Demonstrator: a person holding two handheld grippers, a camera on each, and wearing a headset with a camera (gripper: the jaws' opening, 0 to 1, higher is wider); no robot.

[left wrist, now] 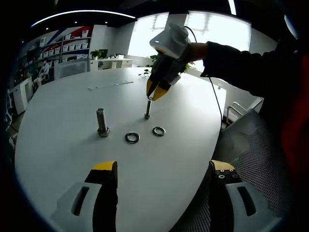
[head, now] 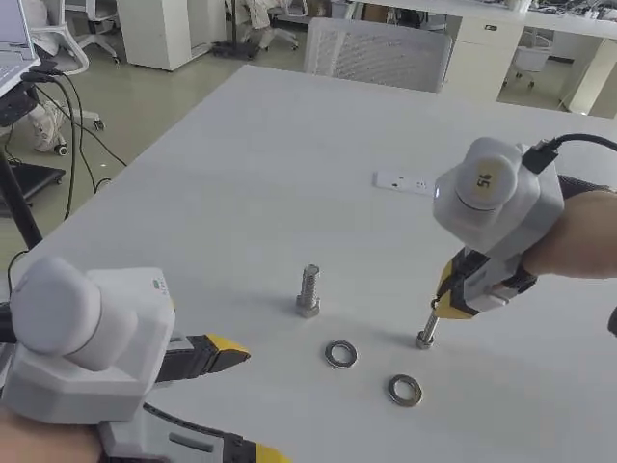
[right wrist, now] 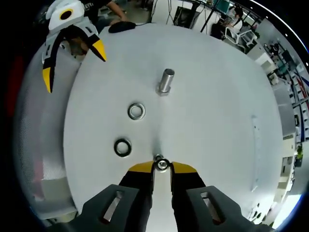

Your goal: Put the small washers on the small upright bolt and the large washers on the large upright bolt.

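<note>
At the lower left of the head view, the left gripper has its yellow-tipped jaws spread wide with nothing between them. Just past it, toward the lower centre, two large washers lie flat on the white table, close together but apart. Behind them the large upright bolt stands head-down at the centre. To its right stands the small upright bolt. The right gripper hangs directly over that bolt's tip. In the right gripper view its jaws are pinched on what seems to be a small washer, held at the bolt's top; I cannot tell whether the ring is already over the thread. Farther back, a white strip lies on the table, and a mesh-backed chair stands at the far edge.
</note>
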